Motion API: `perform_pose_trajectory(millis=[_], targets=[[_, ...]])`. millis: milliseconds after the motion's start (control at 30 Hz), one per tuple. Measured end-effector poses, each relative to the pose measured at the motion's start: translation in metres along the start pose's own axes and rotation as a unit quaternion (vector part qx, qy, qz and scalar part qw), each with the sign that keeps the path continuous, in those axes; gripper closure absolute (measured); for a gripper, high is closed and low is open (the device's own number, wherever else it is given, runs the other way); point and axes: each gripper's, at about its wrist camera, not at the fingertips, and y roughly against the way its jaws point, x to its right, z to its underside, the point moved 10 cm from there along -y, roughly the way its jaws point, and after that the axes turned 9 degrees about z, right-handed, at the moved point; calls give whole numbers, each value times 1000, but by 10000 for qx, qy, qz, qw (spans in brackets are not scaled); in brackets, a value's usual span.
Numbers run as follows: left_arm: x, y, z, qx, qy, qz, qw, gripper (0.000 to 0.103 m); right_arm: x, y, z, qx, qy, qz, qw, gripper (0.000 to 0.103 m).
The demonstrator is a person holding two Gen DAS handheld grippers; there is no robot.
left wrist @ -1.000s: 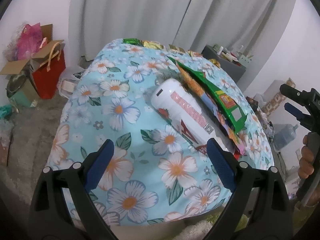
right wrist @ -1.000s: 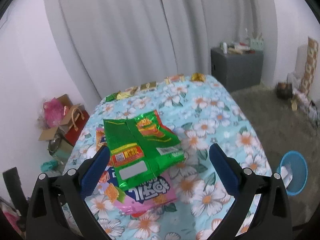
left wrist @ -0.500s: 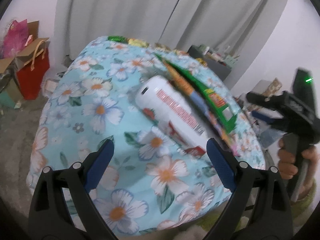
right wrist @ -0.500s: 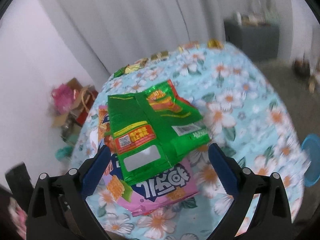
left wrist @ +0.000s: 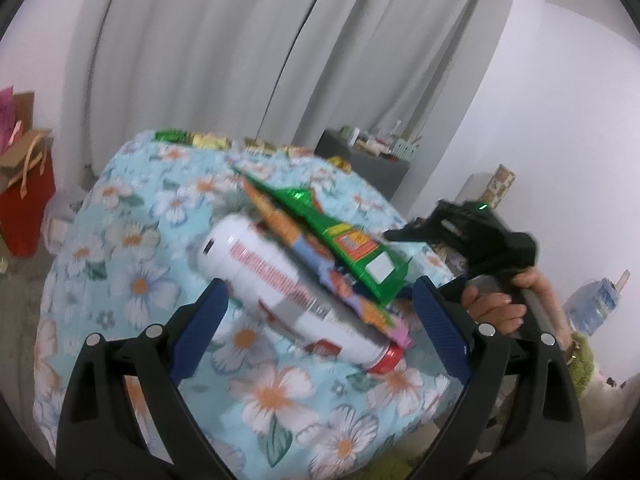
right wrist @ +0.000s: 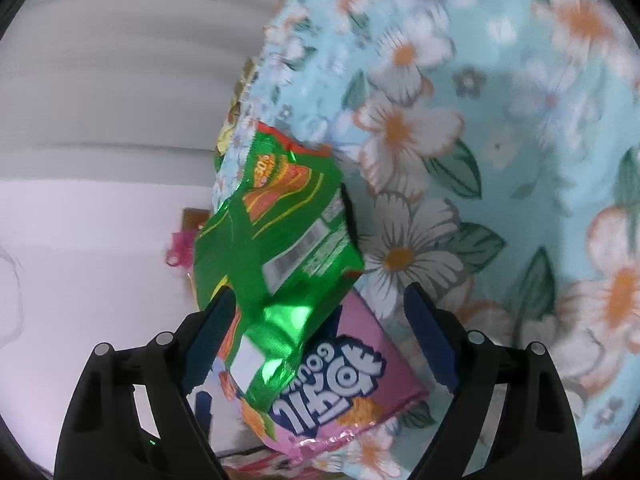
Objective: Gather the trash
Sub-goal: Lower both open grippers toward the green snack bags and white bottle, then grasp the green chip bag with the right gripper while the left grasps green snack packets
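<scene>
On the flower-print surface (left wrist: pixel 132 276) a green snack bag (right wrist: pixel 276 240) lay atop a pink wrapper (right wrist: pixel 360 368), beside a white canister (left wrist: pixel 280 292) on its side. The right hand-held gripper (right wrist: pixel 320 344) straddled both packets, its jaws closing, pads not yet pressing. The left hand-held gripper (left wrist: pixel 320 324) stood released, the canister between its fingers, untouched.

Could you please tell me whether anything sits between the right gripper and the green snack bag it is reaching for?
Nothing visible does: the green snack bag already lies between the closing jaws of the right gripper, on top of the pink wrapper.
</scene>
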Motion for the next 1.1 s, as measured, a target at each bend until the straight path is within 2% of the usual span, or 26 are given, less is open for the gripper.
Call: perform_pose_trajectory(millis=[67,200,233,300,367,433,500,567,633,767,900,967,1100], targets=[[5,-4,-1,5,-83,-15,10000,19,3,-5,-5,-56,-152,-133,9998,25],[8,-13,3,-145,-56,-59,9999,25,9,-6,-15,-94,-507,-517,9973,45],[8,-17,4,-190,-11,-70,9998,25,11,-6,-17,-106,-591,-608,9963,54],[7,-21,5,-242,70,-115,9996,27,12,-5,-17,-164,-748,-857,9934,63],[7,-25,7,-286,142,-150,9994,31,11,-5,-15,-196,-807,-1089,9906,77],[6,-31,8,-345,254,-155,9990,35,8,-3,-12,-226,-758,-1231,9892,82],[4,-36,9,-382,367,-133,9985,40,8,3,-10,-215,-681,-1286,9891,85],[2,-41,9,-411,459,-127,9980,49,11,10,-7,-159,-560,-1261,9903,86],[-2,-44,6,-379,491,-178,9979,51,12,11,-1,-132,-406,-1162,9923,86],[-27,-45,-18,-108,470,-672,9966,55,20,9,9,-114,-209,-924,9954,86],[-53,-54,-27,-254,708,-985,9923,77,33,16,8,82,-83,-684,9976,86],[-59,-58,-28,-309,887,-924,9913,79,38,22,8,189,-32,-595,9980,86],[-55,-59,-25,-258,1153,-562,9914,79,46,30,16,378,265,-274,9986,86]])
